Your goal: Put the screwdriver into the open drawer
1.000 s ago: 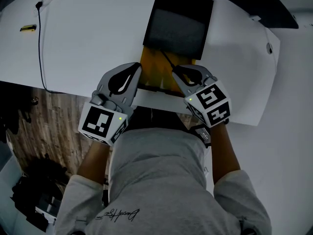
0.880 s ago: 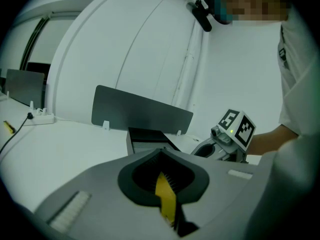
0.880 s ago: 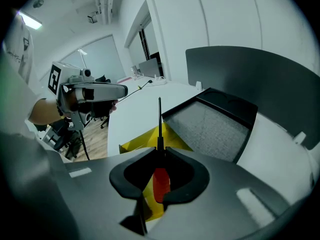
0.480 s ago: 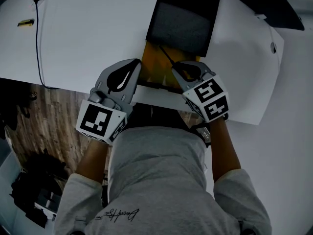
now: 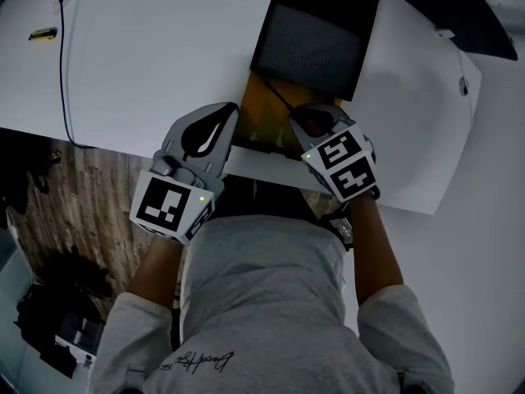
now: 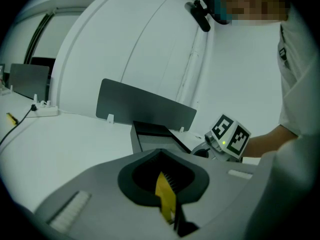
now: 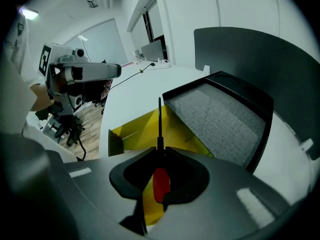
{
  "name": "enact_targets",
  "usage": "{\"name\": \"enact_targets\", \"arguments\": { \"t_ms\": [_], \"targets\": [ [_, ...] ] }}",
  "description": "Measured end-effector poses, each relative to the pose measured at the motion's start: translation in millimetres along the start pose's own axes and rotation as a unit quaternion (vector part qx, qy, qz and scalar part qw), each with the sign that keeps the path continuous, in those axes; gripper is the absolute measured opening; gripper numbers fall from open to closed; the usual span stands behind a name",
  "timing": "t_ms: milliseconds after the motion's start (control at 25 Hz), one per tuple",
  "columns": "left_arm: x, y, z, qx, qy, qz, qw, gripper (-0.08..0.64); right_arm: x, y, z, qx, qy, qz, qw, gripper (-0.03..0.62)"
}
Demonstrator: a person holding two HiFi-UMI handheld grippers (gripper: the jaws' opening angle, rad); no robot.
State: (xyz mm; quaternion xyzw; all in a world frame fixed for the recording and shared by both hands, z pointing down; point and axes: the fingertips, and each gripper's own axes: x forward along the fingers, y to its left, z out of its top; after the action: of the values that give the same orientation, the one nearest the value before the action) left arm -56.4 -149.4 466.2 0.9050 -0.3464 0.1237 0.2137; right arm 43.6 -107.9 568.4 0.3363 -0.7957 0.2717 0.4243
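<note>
The screwdriver point(image 7: 160, 183) has a red handle and a thin black shaft point(image 5: 277, 98). My right gripper point(image 7: 160, 150) is shut on it, handle between the jaws, shaft pointing out over the open yellow drawer point(image 7: 140, 129). In the head view that drawer point(image 5: 261, 113) juts from the white table's front edge, under a dark tray point(image 5: 316, 43). The right gripper point(image 5: 293, 115) hangs at the drawer's right front corner. My left gripper point(image 5: 231, 115) is by the drawer's left side, jaws shut with nothing held. In the left gripper view point(image 6: 160, 153) a yellow sliver shows through the jaw gap.
The white table point(image 5: 148, 64) carries a black cable point(image 5: 64, 72) and a small yellow item point(image 5: 41, 34) at far left. A grey divider panel point(image 6: 145, 106) stands behind the tray. Wooden floor point(image 5: 74, 195) lies below the table's front edge.
The right gripper with the screwdriver has edged slightly forward and left over the drawer. The left gripper has barely moved. Both stay shut.
</note>
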Motion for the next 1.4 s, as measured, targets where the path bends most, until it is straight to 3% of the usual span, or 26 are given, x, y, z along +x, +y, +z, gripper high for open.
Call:
{"name": "enact_targets", "arguments": {
  "t_ms": [640, 1400],
  "targets": [
    [0, 17, -7, -0.013, 0.004, 0.011, 0.9998, 0.000, 24, 0, -13, -0.014, 0.068, 0.002, 0.998, 0.075],
    [-4, 23, -12, -0.019, 0.002, 0.015, 0.9997, 0.000, 40, 1, -20, -0.042, 0.113, 0.001, 0.993, 0.075]
  ]
}}
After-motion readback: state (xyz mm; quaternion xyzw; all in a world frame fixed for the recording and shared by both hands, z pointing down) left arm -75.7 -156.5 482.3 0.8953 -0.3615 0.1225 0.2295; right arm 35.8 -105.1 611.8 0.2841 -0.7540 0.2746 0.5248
